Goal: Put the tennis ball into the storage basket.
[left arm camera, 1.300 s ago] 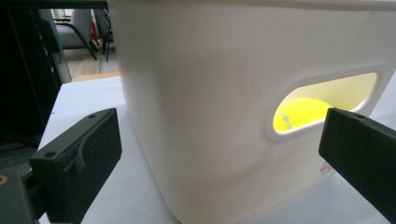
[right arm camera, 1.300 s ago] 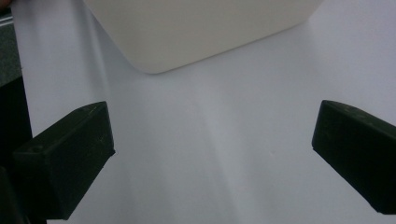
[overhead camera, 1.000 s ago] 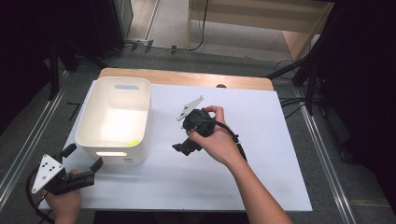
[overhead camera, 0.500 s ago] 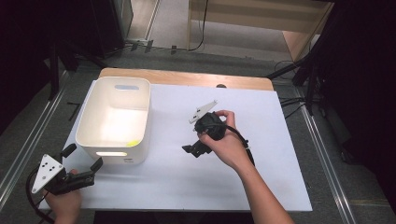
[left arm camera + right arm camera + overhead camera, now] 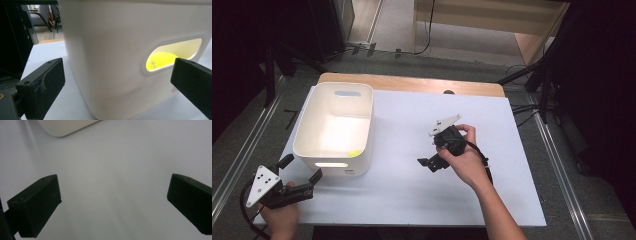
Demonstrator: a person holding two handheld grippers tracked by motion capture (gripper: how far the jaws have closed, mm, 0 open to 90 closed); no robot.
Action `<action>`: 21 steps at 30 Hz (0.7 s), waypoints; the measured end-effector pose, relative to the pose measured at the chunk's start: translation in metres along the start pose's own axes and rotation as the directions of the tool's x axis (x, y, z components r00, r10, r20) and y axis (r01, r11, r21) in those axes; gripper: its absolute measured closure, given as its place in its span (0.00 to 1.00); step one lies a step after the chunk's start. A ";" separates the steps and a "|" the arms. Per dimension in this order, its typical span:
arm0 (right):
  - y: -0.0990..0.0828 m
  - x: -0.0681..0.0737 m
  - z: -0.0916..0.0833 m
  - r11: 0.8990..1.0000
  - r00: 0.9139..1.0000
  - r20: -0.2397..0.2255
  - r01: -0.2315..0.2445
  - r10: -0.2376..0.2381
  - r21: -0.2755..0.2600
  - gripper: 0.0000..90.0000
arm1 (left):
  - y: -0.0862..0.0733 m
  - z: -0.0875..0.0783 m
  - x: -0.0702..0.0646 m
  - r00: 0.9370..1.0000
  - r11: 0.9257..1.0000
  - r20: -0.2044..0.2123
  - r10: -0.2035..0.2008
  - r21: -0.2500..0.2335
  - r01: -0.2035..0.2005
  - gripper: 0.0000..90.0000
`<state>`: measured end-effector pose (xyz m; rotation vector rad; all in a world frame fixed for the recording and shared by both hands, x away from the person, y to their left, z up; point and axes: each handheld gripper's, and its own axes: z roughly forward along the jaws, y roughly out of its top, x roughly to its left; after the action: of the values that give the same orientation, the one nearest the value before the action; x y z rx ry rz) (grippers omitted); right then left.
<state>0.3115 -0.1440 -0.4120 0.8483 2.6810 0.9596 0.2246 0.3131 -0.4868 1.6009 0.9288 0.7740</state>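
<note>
While both claws gape empty, the white bin lies lengthwise away from the person, handle slot facing the left claw.

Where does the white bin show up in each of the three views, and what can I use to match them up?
High view: the white bin stands at the table's left, ahead of the left gripper.
Left gripper view: its wall rises close ahead, beyond the open jaws.
Right gripper view: one rounded corner at the top edge, left of centre.
Shared landmark: the yellow thing inside, seen through the handle slot, also at the bin's near end from above.
</note>
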 end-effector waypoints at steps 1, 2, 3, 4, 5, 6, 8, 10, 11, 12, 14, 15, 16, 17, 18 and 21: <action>-0.002 -0.001 -0.001 1.000 1.000 0.005 -0.004 0.004 -0.005 0.00 | 0.000 0.000 0.000 1.000 1.000 0.000 0.000 0.000 0.000 0.00; -0.004 -0.001 -0.001 1.000 1.000 0.009 -0.008 0.008 -0.007 0.00 | 0.000 0.000 0.000 1.000 1.000 0.000 -0.001 -0.002 0.001 0.00; -0.006 -0.001 -0.002 1.000 1.000 0.007 -0.004 0.004 -0.016 0.00 | 0.000 0.000 0.000 1.000 1.000 0.001 0.000 0.001 0.000 0.00; -0.007 -0.002 -0.002 1.000 1.000 0.013 -0.009 0.009 -0.020 0.00 | 0.000 0.000 0.000 1.000 1.000 0.000 0.001 0.002 -0.001 0.00; -0.009 -0.002 -0.003 1.000 1.000 0.015 -0.018 0.018 -0.020 0.00 | 0.000 0.000 0.000 1.000 1.000 0.000 0.001 0.000 -0.001 0.00; -0.011 -0.002 -0.004 0.999 1.000 0.018 -0.022 0.022 -0.024 0.00 | 0.000 0.000 0.000 1.000 1.000 -0.001 0.001 0.001 -0.001 0.00; -0.016 -0.003 -0.007 0.999 0.999 0.025 -0.022 0.024 -0.044 0.00 | 0.000 0.000 0.000 1.000 1.000 -0.001 0.001 0.000 -0.001 0.00; -0.017 -0.003 -0.007 0.998 0.999 0.029 -0.024 0.026 -0.053 0.00 | 0.000 0.000 0.000 1.000 1.000 -0.001 0.001 0.001 -0.001 0.00; -0.019 -0.003 -0.008 0.998 0.999 0.031 -0.030 0.032 -0.059 0.00 | 0.000 0.000 0.000 1.000 1.000 -0.001 0.000 0.000 0.000 0.00; -0.023 -0.004 -0.010 0.997 0.999 0.038 -0.034 0.036 -0.073 0.00 | 0.000 0.000 0.000 1.000 1.000 -0.001 0.001 0.001 -0.001 0.00; -0.027 -0.004 -0.011 0.996 0.998 0.041 -0.043 0.046 -0.082 0.00 | 0.000 0.000 0.000 1.000 1.000 -0.001 0.001 0.001 -0.001 0.00; -0.027 -0.004 -0.011 0.996 0.998 0.041 -0.043 0.046 -0.082 0.00 | 0.000 0.000 0.000 1.000 1.000 -0.001 0.001 0.000 -0.001 0.00; -0.029 -0.004 -0.011 0.995 0.998 0.040 -0.046 0.050 -0.089 0.00 | 0.000 0.000 0.000 1.000 1.000 -0.002 0.001 0.001 -0.001 0.00; -0.031 -0.005 -0.012 0.995 0.998 0.043 -0.044 0.048 -0.093 0.00 | 0.000 0.000 0.000 1.000 1.000 -0.001 0.001 0.001 -0.001 0.00; -0.033 -0.005 -0.013 0.994 0.998 0.043 -0.049 0.053 -0.100 0.00 | 0.000 0.000 0.000 1.000 1.000 -0.002 0.001 0.001 -0.001 0.00; -0.040 -0.006 -0.015 0.991 0.996 0.052 -0.063 0.069 -0.115 0.00 | 0.000 0.000 0.000 1.000 1.000 -0.002 0.001 0.000 -0.001 0.00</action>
<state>0.2934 -0.1806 -0.4253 0.9302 2.5396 1.0747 0.2245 0.3128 -0.4869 1.6010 0.9299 0.7761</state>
